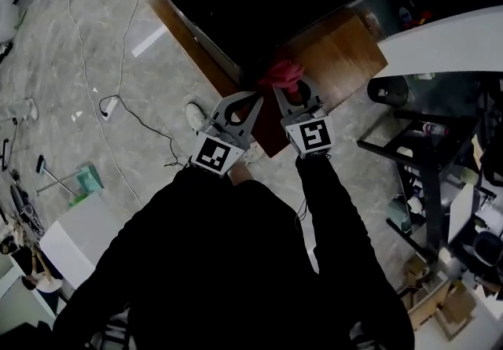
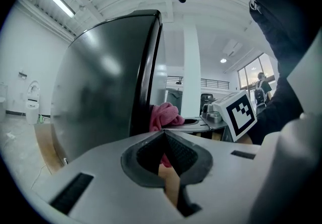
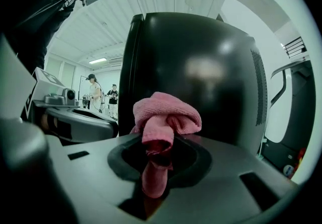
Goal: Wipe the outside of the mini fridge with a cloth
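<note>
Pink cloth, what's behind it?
The black mini fridge stands right behind the pink cloth, which the right gripper clamps. The patch of fridge behind it is covered, so whether they touch cannot be seen.

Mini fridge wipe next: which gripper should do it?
Right, probably. The right gripper is shut on the pink cloth, bunched just before the mini fridge. The left gripper has jaws together on nothing.

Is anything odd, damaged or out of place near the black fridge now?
Nothing stands out. The mini fridge shows no visible damage or spill, and the pink cloth is bunched in the right gripper.
</note>
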